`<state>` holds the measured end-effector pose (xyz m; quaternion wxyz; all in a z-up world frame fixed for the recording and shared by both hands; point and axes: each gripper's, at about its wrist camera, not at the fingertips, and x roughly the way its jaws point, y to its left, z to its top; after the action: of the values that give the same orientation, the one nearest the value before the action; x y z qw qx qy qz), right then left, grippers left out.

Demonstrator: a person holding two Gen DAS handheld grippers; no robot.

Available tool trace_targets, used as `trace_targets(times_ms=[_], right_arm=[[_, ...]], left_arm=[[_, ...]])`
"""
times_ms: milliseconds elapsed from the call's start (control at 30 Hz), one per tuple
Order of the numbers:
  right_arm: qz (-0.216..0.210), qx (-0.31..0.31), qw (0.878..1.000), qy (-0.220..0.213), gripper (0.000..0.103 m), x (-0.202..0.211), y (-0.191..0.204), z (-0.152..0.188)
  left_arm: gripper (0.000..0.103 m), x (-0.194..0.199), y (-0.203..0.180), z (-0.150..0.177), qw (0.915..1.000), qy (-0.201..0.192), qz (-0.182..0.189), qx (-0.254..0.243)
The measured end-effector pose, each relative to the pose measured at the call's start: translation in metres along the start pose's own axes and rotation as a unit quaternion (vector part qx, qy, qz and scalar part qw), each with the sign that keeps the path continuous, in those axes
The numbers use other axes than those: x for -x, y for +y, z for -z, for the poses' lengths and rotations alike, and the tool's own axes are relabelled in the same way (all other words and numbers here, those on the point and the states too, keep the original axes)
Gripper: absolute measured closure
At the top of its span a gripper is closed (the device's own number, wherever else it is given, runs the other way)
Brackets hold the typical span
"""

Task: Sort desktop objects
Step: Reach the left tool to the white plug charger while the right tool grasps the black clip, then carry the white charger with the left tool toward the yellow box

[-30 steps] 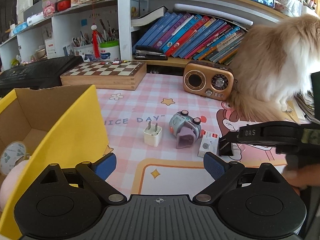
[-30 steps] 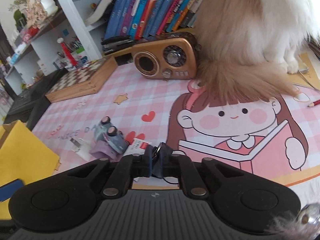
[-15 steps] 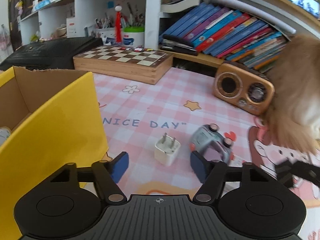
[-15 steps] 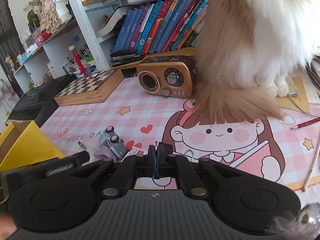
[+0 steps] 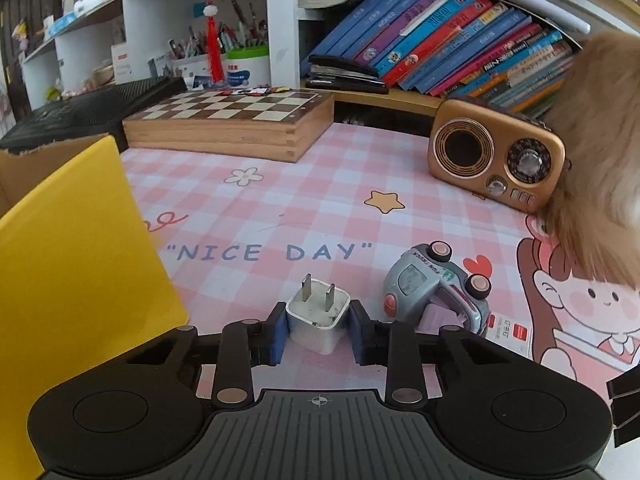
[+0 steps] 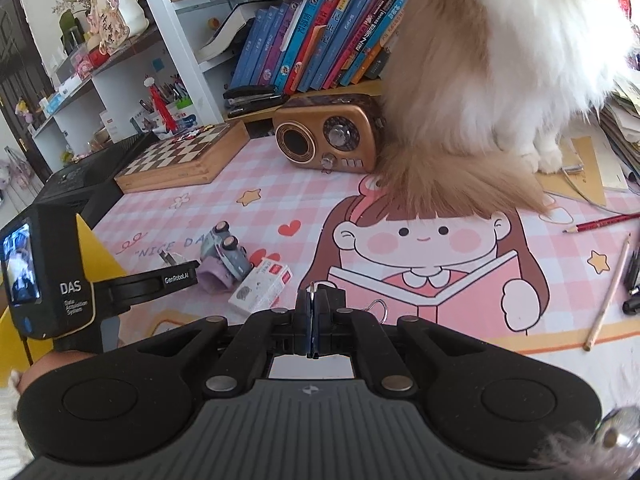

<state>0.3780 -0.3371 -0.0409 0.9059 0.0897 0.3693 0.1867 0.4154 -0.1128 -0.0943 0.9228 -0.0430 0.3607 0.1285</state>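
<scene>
A white charger plug stands prongs-up on the pink checked mat. My left gripper has it between its blue pads, which touch its sides as the jaws are closing. Just right of it, a grey toy car lies on its side beside a small white box. The yellow cardboard box stands open at the left. My right gripper is shut on a black binder clip, held above the mat. In the right wrist view, the left gripper's body reaches toward the toy car.
A long-haired cat sits at the back right, its tail on the mat. A gold radio and a wooden chessboard box stand at the back before shelves of books. Pencils and pens lie at the far right.
My left gripper has moved forward and down to the charger plug, and its jaws have narrowed from wide apart onto the plug's sides. The right gripper has drawn back a little with the clip.
</scene>
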Motion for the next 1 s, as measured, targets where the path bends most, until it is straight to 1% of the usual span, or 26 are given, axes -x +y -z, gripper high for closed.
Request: trace_targets(times_ms=[133, 233, 500, 700, 833, 1000], right_arm=[[0.0, 0.0, 1.0, 0.002, 0.101, 0.002, 0.0, 0.003], [0.0, -0.001, 1.0, 0.002, 0.101, 0.005, 0.001, 0.006], [-0.004, 0.009, 1.0, 0.003, 0.101, 0.018, 0.009, 0.018], [-0.011, 0.024, 1.0, -0.004, 0.101, 0.042, 0.026, 0.03], [-0.017, 0.045, 0.999, -0.007, 0.101, 0.062, 0.043, 0.042], [-0.025, 0.064, 0.998, 0.003, 0.101, 0.086, 0.068, 0.063]], left_arm=[[0.074, 0.01, 0.002, 0.001, 1.0, -0.007, 0.005, 0.003], [0.074, 0.026, 0.006, 0.0, 0.9997, -0.013, 0.021, 0.009], [0.074, 0.088, 0.012, 0.015, 0.9978, -0.027, 0.06, -0.005], [0.074, 0.138, 0.029, 0.033, 0.9957, -0.029, 0.087, 0.007], [0.074, 0.169, 0.041, 0.048, 0.994, -0.037, 0.103, -0.002], [0.074, 0.207, 0.055, 0.069, 0.9907, -0.05, 0.121, -0.036]])
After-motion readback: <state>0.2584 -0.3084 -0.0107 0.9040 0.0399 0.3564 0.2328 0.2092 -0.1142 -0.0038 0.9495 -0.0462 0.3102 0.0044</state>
